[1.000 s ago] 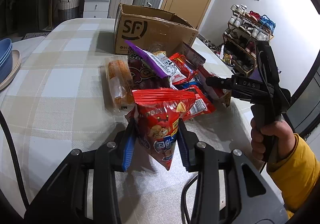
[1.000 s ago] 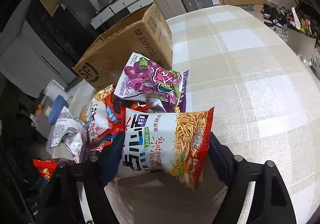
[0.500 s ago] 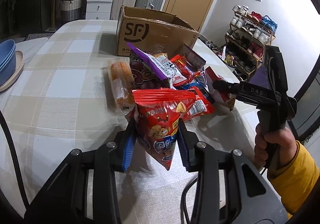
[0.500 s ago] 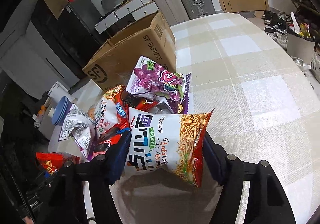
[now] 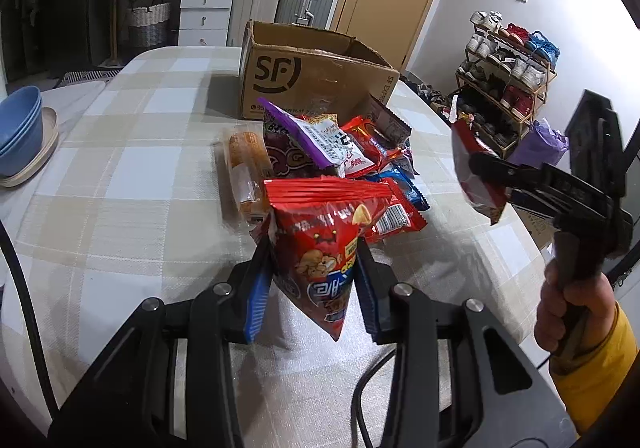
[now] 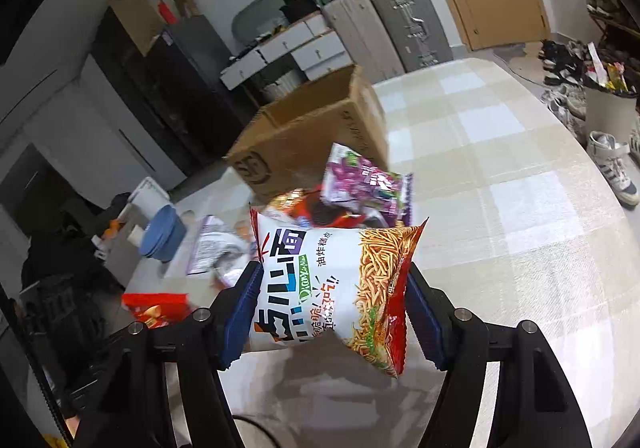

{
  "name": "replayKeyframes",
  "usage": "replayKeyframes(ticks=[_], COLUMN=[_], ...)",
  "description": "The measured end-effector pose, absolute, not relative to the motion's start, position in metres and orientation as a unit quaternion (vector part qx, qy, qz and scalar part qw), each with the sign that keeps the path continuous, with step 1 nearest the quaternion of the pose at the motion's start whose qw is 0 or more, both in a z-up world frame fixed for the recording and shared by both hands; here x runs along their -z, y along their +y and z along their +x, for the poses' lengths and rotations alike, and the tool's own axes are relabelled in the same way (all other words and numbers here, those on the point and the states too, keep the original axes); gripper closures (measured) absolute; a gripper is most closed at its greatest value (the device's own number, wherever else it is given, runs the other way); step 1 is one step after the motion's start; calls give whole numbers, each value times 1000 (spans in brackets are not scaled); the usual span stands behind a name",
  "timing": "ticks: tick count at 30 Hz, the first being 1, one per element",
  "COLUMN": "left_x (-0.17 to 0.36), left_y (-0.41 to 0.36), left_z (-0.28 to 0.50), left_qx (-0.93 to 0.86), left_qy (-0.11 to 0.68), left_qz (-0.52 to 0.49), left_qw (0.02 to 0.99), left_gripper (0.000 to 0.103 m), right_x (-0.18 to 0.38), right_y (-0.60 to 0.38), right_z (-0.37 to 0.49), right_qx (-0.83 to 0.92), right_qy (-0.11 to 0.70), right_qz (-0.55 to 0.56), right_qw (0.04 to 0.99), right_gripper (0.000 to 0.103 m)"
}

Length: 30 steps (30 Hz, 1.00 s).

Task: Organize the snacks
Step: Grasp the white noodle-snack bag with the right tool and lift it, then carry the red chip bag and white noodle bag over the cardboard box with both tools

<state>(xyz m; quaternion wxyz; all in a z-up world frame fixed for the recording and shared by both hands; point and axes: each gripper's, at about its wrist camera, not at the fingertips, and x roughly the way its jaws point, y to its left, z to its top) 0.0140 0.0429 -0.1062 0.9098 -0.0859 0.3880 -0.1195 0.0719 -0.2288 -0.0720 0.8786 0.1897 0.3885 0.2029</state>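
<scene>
Snacks [image 5: 340, 156] are light, crinkly, slippery; left gripper [image 5: 314, 268] clenches red bag [image 5: 320, 244], right gripper [image 6: 332, 308] noodle bag [image 6: 332, 288], mid-body.

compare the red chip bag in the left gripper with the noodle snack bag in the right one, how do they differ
The red chip bag is all red; the noodle snack bag is mostly white with a noodle photo. The chip bag hangs upright, the noodle bag lies sideways. Both are sealed and held off the table.
</scene>
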Motion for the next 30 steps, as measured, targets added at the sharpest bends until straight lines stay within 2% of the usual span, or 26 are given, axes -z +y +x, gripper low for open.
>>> replayKeyframes(ticks=[9,15,30], left_x=[93,89,85], left_y=[43,40,39], left_z=[3,-4,0], left_qx=[116,120,127], left_qy=[377,373,383], left_qz=[-82,-80,-79], left_qw=[915,917,912], left_gripper=[68,68,68], right_x=[38,39,39], right_y=[-216,-209,-202], right_z=[24,2,10], right_qx=[-236,-233,-245], right_qy=[341,342,347], right_qz=[179,165,154], right_qw=[892,895,892], right_gripper=[33,33,33])
